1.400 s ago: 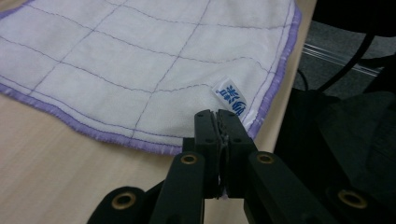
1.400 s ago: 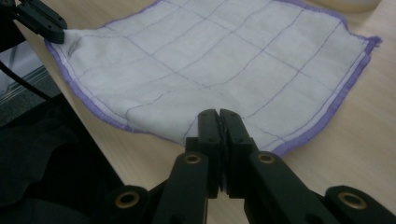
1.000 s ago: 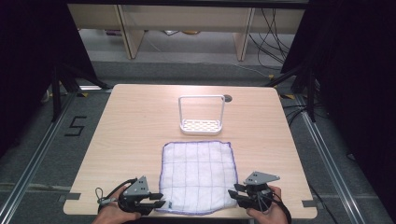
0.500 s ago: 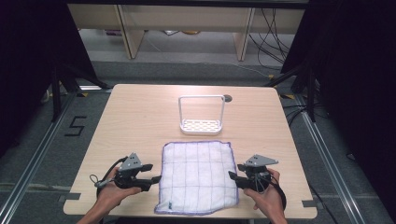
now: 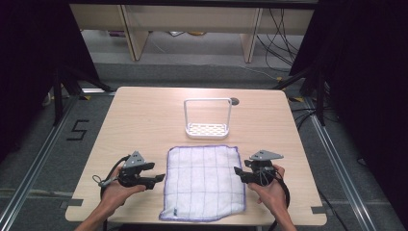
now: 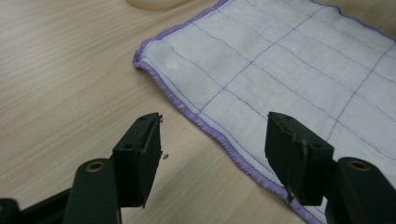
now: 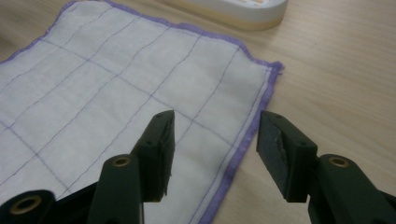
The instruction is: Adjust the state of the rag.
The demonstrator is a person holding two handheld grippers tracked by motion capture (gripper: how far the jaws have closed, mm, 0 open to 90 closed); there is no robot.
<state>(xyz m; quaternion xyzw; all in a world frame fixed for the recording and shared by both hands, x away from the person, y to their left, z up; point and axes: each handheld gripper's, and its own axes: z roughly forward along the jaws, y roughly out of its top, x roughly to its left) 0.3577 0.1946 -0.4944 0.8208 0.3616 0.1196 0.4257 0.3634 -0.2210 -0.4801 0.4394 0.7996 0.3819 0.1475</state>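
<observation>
Your left hand-held gripper (image 5: 159,179) sits at the left edge of the cloth (image 5: 204,180), about halfway down that side, and your left hand (image 5: 117,189) holds it from behind w/ the forearm coming in from the bottom edge. It points level across the surface (image 5: 144,120) toward the cloth. Its jaws are apart and have just been opening. In the left gripper view the purple hem of the cloth (image 6: 289,84) runs between the two jaws, but the pads do not press on it, so nothing is clamped.

Your right hand-held gripper (image 5: 238,174) is at the right edge of the cloth, approx. opposite the left one, and points inward. Your right hand (image 5: 269,190) wraps it from below and behind, wrist bent a little inward. Its jaws also stand apart and have just been opening. In the right gripper view one jaw is over the cloth (image 7: 116,93) and the other over bare wood, w/ the hem between them, not gripped.

The cloth lies flat and spread out on the near half of the surface, white w/ a thin grid and purple border. The near left corner looks a bit rumpled. Just beyond its far edge stands a small white rack (image 5: 208,129) w/ a wire frame.
</observation>
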